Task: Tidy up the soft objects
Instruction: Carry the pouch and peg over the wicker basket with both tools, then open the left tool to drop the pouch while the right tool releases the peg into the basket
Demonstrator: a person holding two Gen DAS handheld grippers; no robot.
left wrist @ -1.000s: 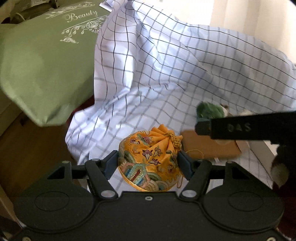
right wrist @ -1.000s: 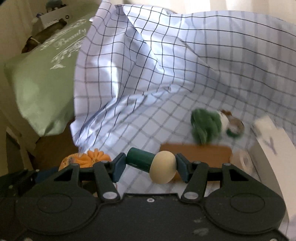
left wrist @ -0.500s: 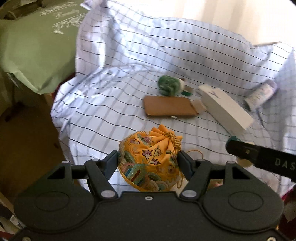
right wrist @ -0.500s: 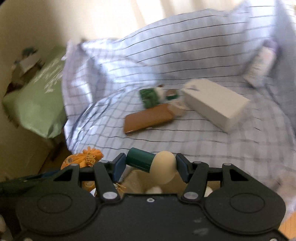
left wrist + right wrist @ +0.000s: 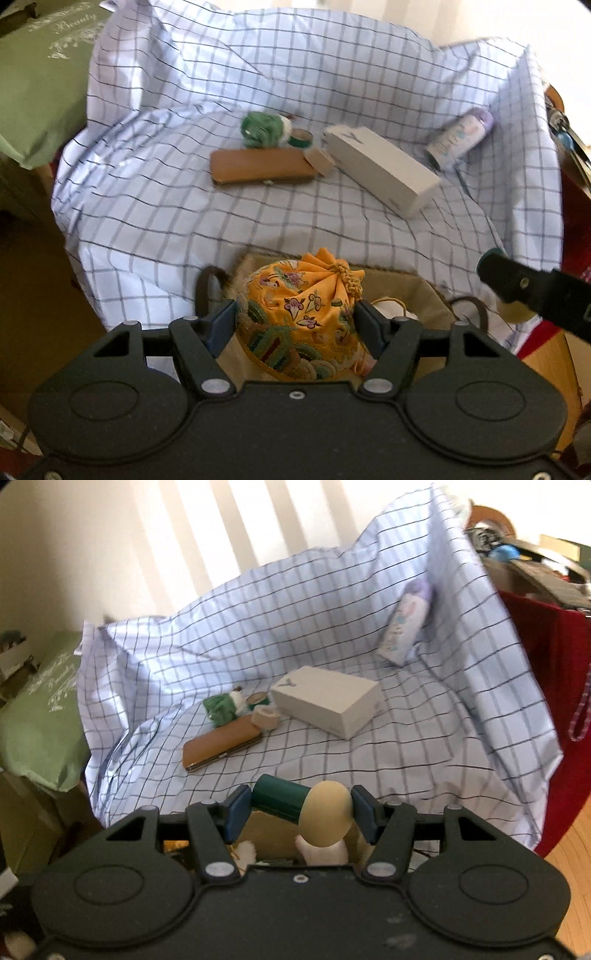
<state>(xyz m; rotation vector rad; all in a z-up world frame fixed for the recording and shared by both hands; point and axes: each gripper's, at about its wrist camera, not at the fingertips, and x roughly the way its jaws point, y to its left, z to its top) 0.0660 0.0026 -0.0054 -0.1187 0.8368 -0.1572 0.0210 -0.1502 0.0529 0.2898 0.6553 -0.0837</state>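
Soft things in hand number two: one yellow embroidered pouch (image 5: 299, 325) clamped between the jaws of the left gripper (image 5: 295, 325), and one mushroom toy (image 5: 306, 812) with a green stem and a cream cap, clamped sideways between the jaws of the right gripper (image 5: 299, 808). Both are held above one brown basket (image 5: 413, 291) that sits at the near edge of the checked cloth (image 5: 221, 229); white plush pieces show inside it under the mushroom toy.

On the cloth's middle lie five things close together: one brown case (image 5: 258, 170), one green knitted toy (image 5: 258, 125) just behind it, one small green-rimmed tin (image 5: 301, 138) beside that toy, one small tan roll (image 5: 319, 162) touching the case's right end, and one white box (image 5: 380, 170) lying at an angle just right of the roll. One pale bottle (image 5: 460, 138) leans against the raised cloth toward the far right corner, well apart from the box. One green bag (image 5: 37, 85) hangs off the cloth's left edge.
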